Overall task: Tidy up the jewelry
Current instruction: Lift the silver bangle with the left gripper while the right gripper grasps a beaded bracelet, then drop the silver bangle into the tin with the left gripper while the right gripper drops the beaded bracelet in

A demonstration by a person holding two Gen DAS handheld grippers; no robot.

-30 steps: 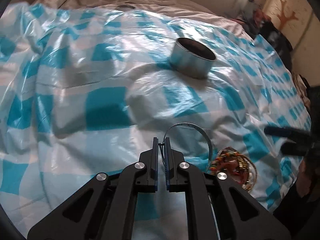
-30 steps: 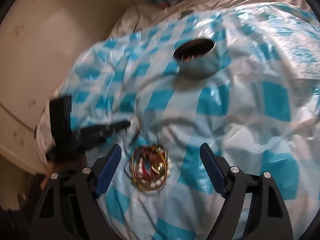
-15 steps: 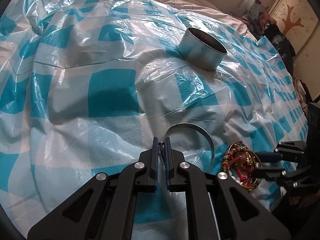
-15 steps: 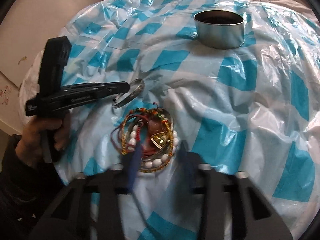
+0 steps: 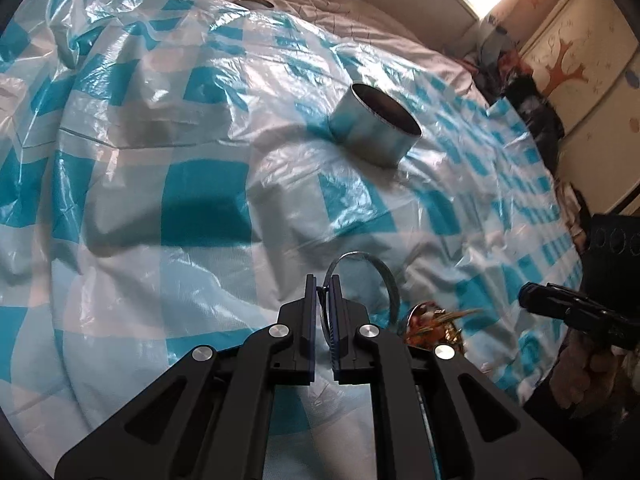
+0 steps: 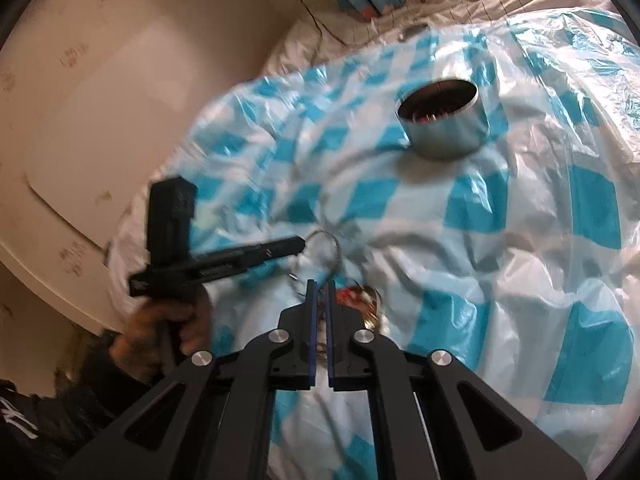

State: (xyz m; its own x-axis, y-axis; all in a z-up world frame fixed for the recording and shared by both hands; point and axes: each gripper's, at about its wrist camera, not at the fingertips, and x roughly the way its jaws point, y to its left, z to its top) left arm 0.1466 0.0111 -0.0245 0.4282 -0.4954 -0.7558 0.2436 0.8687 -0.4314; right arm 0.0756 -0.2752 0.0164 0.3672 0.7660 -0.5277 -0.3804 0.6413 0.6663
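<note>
You are pinching a silver bangle (image 5: pixel 374 270) in your left gripper (image 5: pixel 323 285), its loop standing up past the tips over the blue-checked sheet (image 5: pixel 200 216). Your right gripper (image 6: pixel 319 288) is pressed nearly together; whether it is gripping a strand from the bead pile (image 6: pixel 360 300) just beyond its tips is unclear through the blur. The tin (image 6: pixel 444 128) is sitting well apart, farther up the sheet.

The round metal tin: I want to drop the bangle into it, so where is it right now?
The round metal tin sits upright on the blue-checked plastic sheet, upper right of centre in both wrist views, well beyond the silver bangle and the jewelry pile.
</note>
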